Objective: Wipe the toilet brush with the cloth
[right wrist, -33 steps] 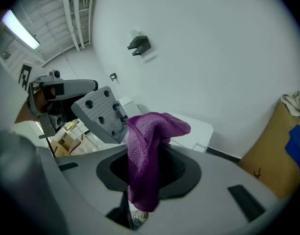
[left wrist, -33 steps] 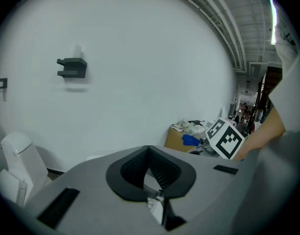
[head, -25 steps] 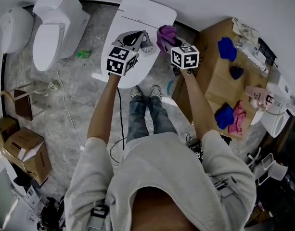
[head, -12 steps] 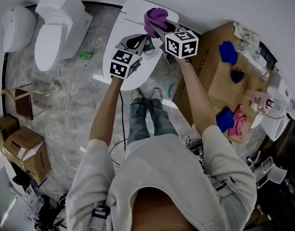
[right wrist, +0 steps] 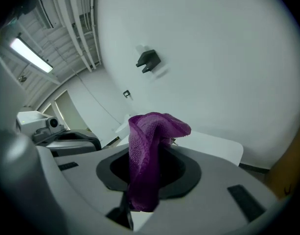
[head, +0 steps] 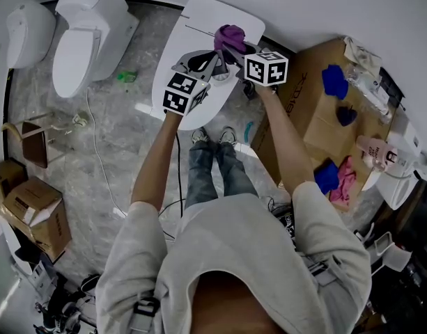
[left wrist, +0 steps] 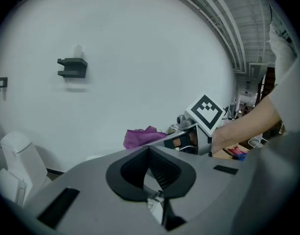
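Note:
My right gripper (head: pixel 235 47) is shut on a purple cloth (head: pixel 229 37) and holds it over the white toilet lid (head: pixel 189 30). In the right gripper view the cloth (right wrist: pixel 150 153) stands up between the jaws and folds over their tips. My left gripper (head: pixel 201 64) sits just left of it, its jaws pointing at the wall. Its dark pads (left wrist: pixel 162 168) meet at the tips and I see nothing between them. From the left gripper view the right gripper (left wrist: pixel 186 137) and the cloth (left wrist: pixel 142 137) are close ahead. No toilet brush can be made out in any view.
A white toilet (head: pixel 88 37) and another white fixture (head: pixel 25 33) stand at the left. At the right is a cardboard box (head: pixel 314 127) with blue cloths (head: pixel 335 78) and a pink one (head: pixel 349 176). Brown boxes (head: pixel 32 211) lie on the floor. A dark bracket (left wrist: pixel 72 67) hangs on the wall.
The right gripper has carried the purple cloth up and leftward over the white lid, ending close beside the left gripper. The left gripper has shifted only slightly.

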Available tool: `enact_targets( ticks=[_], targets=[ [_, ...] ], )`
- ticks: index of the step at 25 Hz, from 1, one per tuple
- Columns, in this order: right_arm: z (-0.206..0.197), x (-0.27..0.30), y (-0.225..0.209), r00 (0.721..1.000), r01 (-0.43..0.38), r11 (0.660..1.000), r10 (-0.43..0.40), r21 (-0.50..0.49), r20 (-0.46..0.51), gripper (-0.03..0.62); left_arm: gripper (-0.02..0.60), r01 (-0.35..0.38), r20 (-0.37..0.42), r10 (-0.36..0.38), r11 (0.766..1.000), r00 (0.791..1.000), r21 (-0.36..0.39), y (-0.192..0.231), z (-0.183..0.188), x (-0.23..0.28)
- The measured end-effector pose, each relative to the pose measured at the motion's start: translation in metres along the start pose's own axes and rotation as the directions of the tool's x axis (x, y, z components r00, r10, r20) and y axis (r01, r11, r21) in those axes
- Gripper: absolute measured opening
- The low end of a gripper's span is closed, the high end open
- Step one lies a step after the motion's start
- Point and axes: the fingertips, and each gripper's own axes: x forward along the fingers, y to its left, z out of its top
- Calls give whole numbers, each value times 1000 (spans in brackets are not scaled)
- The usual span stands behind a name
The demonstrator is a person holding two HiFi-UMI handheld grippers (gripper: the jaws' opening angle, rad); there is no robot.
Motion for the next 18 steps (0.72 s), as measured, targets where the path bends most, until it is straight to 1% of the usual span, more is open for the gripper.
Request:
enact_targets(
  ticks=[2,5,9,13,15,18],
  targets=[
    [-4,0,-7,1000,19,999,-19,29,-1,120,18,-3,1,3,1000,1000,-4,1,0,0],
    [-15,0,-17,998,49,998,-48,42,-29,120,18,-3,6,3,1000,1000,-13,2,1,-1],
    [-33,0,-27,997,72,994,-68,83,-48,120,18,-1,9,1,1000,1000,-12,1,1,0],
    [-46,1,-36,993,101,990,-94,100,-70,120,18,1,10,-1,1000,1000,-14,2,2,0],
    [-55,-1,-40,989,120,988,-110,100,-95,120,18,2,9,-2,1000,1000,-14,2,1,0],
    [-77,-3,-44,978,145,987,-133,66,-159,120,18,0,9,0,1000,1000,-15,2,1,0]
  ],
)
